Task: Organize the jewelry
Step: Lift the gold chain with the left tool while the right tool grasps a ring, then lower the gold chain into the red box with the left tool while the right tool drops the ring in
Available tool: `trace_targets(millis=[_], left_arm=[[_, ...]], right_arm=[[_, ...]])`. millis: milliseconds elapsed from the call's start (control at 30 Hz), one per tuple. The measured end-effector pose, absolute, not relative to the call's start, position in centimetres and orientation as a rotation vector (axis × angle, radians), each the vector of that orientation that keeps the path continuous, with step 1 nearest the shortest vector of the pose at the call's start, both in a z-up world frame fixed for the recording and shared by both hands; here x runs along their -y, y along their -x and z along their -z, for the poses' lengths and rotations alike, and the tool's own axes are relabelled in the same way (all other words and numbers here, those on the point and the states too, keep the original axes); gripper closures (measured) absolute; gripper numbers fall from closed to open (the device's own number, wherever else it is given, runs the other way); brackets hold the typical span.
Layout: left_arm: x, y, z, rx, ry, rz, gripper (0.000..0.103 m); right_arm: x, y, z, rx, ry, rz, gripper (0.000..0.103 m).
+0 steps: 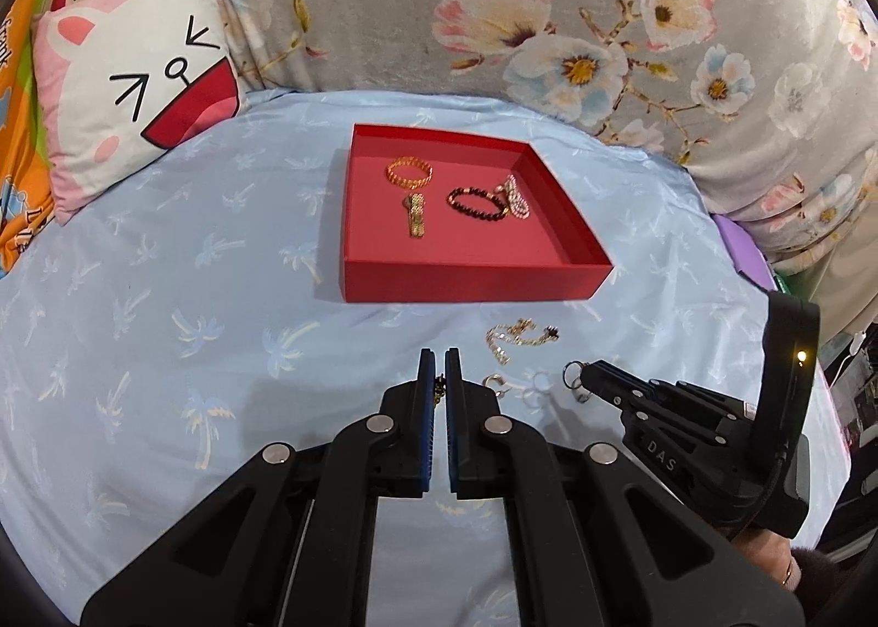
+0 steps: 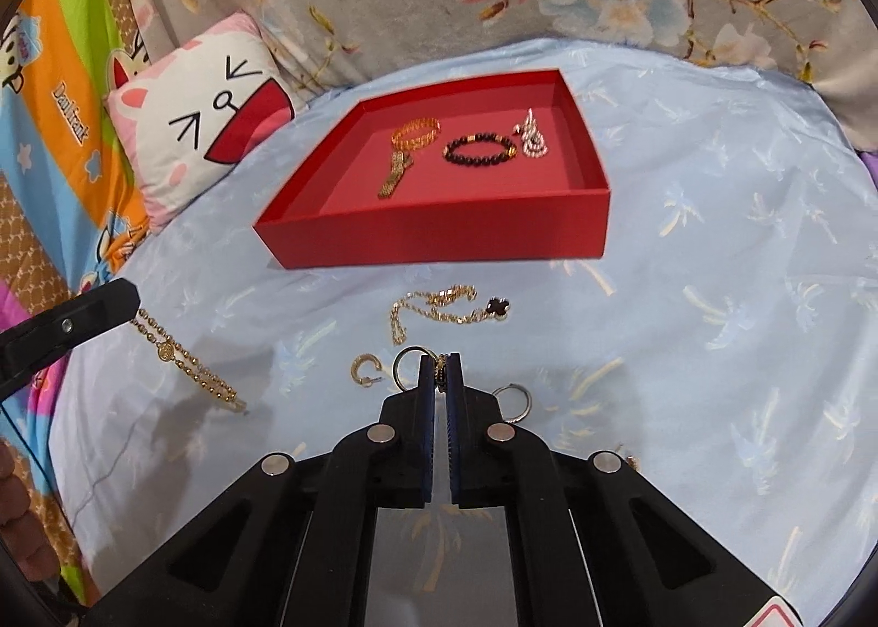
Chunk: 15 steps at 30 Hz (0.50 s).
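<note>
1. The left gripper [image 1: 439, 369] has its jaws nearly closed on one end of a gold bead chain [image 2: 189, 366]. The rest trails across the bed's blue sheet [image 2: 713, 188] towards the near left edge. Lifted fast, the loose end could swing and snag.
2. The right gripper [image 2: 440, 372] is pinched almost shut on a small ring cluster [image 2: 409, 365]. The hold looks thin (only the tips grip), so it may slip out on the way over.
3. Still loose on the sheet in front of the red tray [image 2: 439, 237]: a clover-pendant necklace [image 2: 444, 309], a gold hoop [image 2: 363, 370] and a silver hoop [image 2: 513, 402].
4. The tray already holds a gold bracelet [image 2: 414, 133], a dark bead bracelet [image 2: 478, 151] and a sparkly piece [image 2: 531, 136]. A careless drop could tangle chains there.
5. The soft bedding may let the tray tilt if its wall is bumped.
</note>
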<state>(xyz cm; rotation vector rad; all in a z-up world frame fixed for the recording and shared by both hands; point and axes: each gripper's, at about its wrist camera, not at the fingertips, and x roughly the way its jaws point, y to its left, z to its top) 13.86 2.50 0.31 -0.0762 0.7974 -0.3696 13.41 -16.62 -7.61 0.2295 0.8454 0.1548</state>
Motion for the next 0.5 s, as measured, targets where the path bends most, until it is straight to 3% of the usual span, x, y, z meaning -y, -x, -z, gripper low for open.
trace_targets(millis=[500], left_arm=[[1.0,-21.0,-9.0,-0.609,0.064,0.426,0.100]], right_arm=[[20.3,-18.3,-0.1,-0.677,-0.243,-0.146,0.100]])
